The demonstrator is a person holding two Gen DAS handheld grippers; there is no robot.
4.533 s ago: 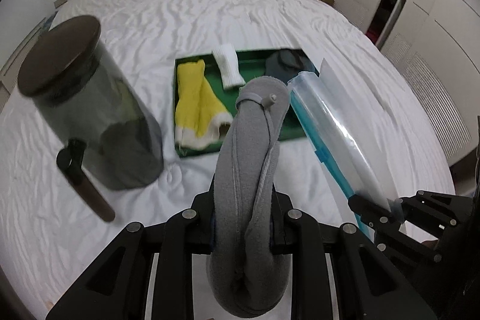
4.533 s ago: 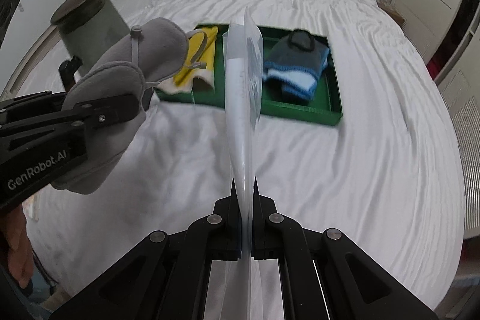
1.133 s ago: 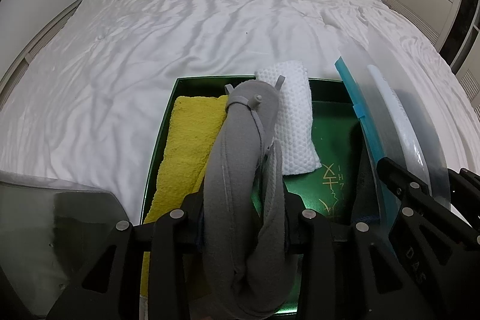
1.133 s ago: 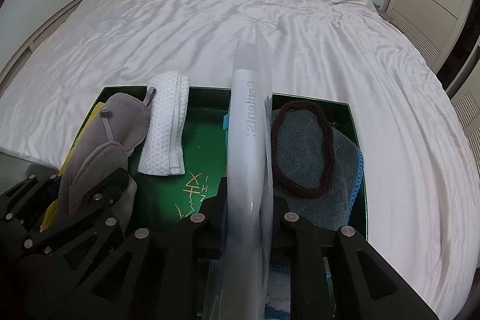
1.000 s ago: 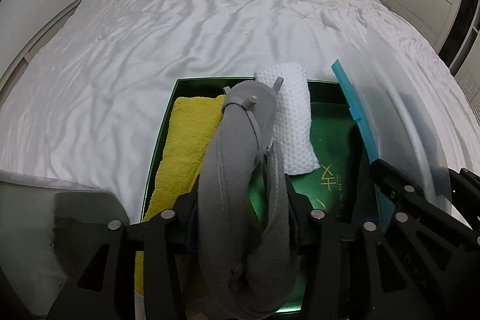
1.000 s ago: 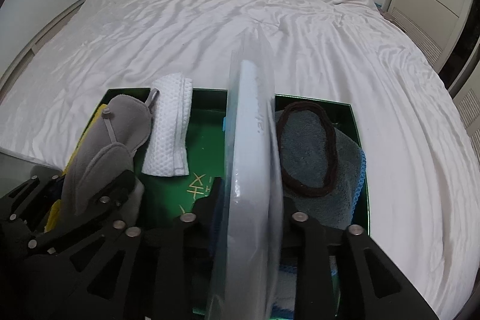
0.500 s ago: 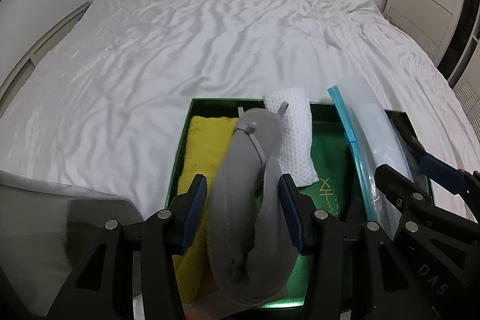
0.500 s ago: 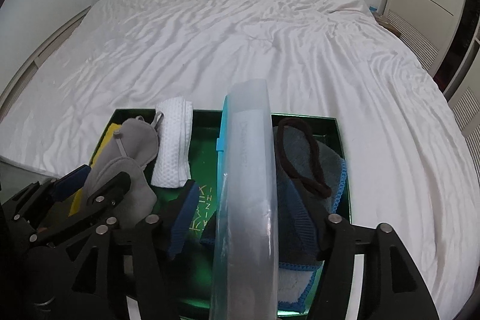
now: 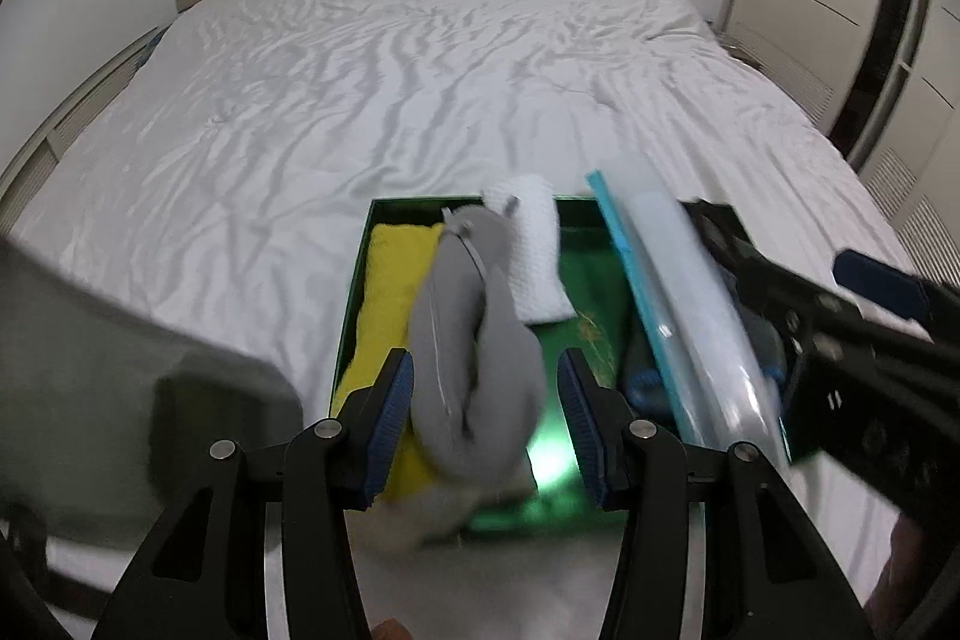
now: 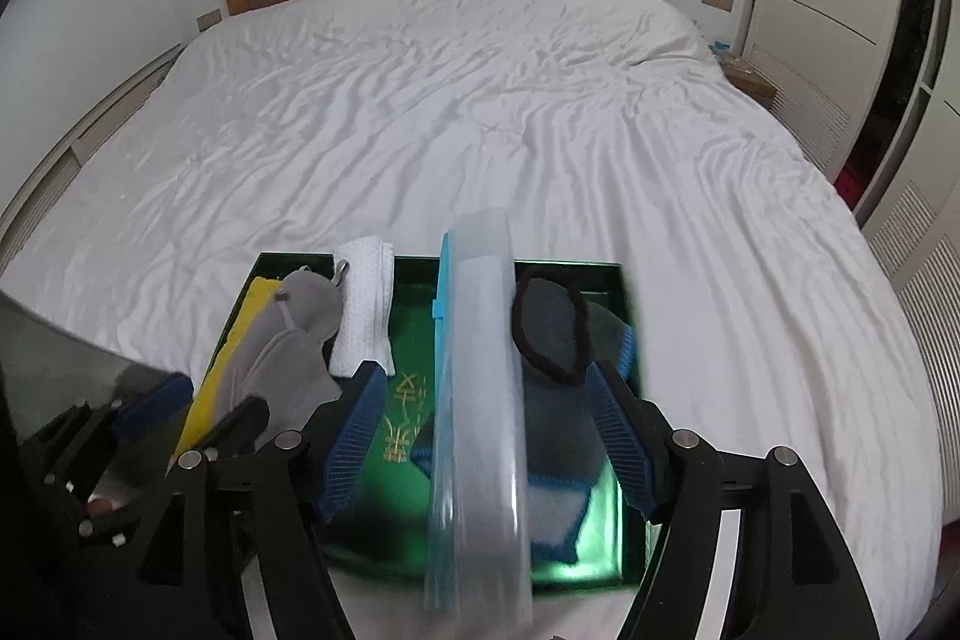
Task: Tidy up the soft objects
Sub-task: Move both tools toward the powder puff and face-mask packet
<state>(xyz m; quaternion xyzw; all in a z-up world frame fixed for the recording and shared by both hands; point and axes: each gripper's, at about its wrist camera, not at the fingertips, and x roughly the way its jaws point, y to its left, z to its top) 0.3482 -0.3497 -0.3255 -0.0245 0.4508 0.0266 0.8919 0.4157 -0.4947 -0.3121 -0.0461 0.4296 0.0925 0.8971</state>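
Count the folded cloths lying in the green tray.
3: yellow cloth along the left wall, white waffle cloth left of middle, grey-blue cloth on the right. More may hide beneath.

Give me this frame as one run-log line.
left gripper: open, grey eye mask between pads, unpressed | right gripper: opening, zip bag between pads | both over green tray

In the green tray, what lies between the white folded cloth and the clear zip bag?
Only bare green tray floor with gold lettering lies between the white folded cloth and the clear zip bag. The right wrist view shows it best.
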